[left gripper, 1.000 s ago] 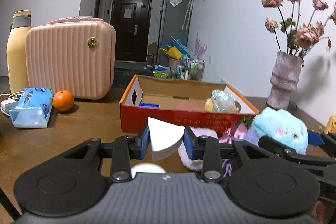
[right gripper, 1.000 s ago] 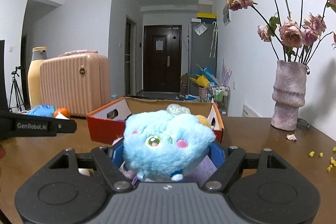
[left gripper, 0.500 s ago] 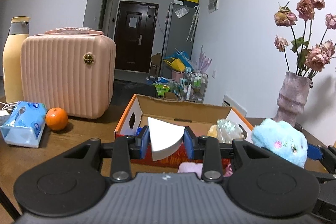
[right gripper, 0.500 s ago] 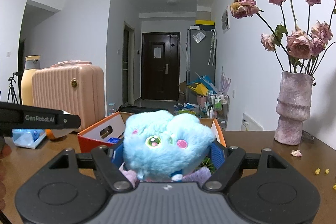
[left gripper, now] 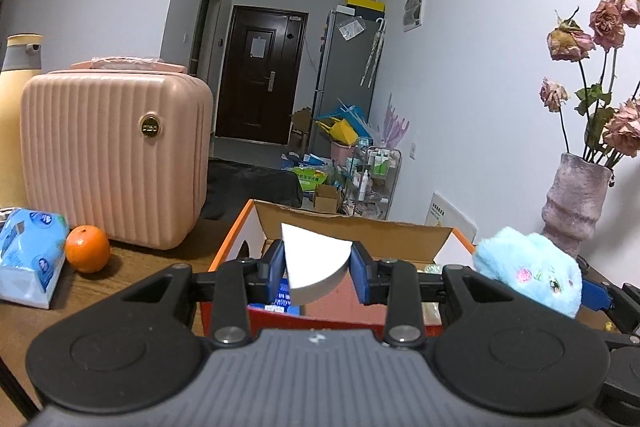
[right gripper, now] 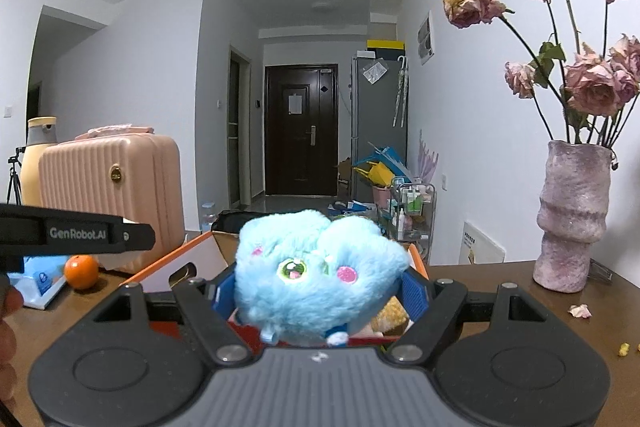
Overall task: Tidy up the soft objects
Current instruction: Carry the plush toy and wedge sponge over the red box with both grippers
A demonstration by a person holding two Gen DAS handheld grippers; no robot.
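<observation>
The left gripper [left gripper: 317, 265] points nearly level, and its blue pads [left gripper: 274, 264] press closely on a white wedge [left gripper: 314, 267]. At its 3 o'clock, the right gripper [right gripper: 318, 285] stands wide, clamping a blue plush toy [right gripper: 316, 273].

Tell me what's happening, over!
Left gripper shut on white foam wedge. Right gripper shut on blue plush toy. Both above the open orange cardboard box. Nothing blocking it.

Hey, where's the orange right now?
The orange sits on the table at the left of the left wrist view, between the blue tissue pack and the pink suitcase.
</observation>
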